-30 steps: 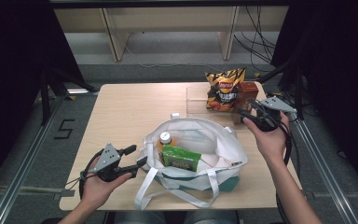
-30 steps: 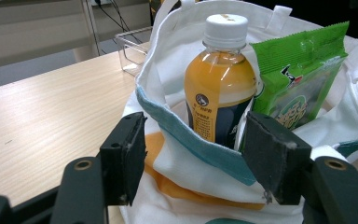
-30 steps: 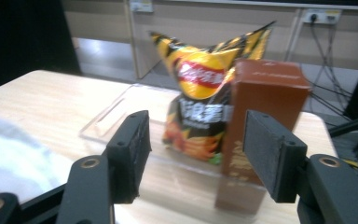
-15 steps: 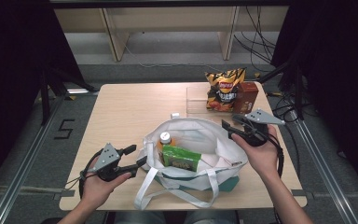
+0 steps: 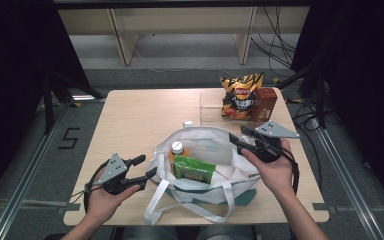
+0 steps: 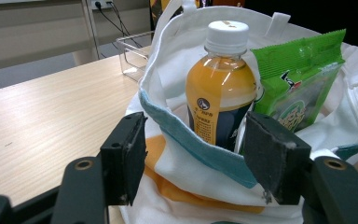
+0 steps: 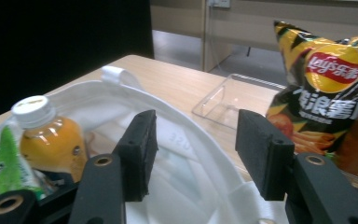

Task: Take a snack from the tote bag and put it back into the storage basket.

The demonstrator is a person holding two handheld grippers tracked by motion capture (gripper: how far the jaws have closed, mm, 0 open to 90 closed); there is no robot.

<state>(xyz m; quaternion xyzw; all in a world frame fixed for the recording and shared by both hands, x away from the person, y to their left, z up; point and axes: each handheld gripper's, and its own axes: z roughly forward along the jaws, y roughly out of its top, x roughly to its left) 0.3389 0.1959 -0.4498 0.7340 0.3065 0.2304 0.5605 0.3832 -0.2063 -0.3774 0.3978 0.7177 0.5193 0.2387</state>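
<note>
On the near half of the bench [image 5: 130, 115] sits a white tote bag [image 5: 220, 175] with a teal and orange band, its mouth wide. Inside it stand an orange juice bottle [image 5: 177, 149] with a white cap and, just beside it, a green snack packet [image 5: 194, 170] (both upright, leaning on each other).

At the bag's left rim, the left gripper [image 5: 149, 174] has its fingers [image 6: 129, 154] on either side of the cloth edge. In the left gripper view the rim passes between them, and whether the pads actually pinch the cloth I cannot tell.

At the bag's far right rim, the right gripper [image 5: 240, 137] hovers with its fingers [image 7: 142, 149] parted and nothing clamped. They have just been closing somewhat, and the bag's rim lies below and beyond them.

Farther back on the right, a yellow-and-black crisp bag [image 5: 240, 96] stands upright at a clear plastic tray [image 5: 211, 107], with a brown box [image 5: 265, 102] touching its right side.
</note>
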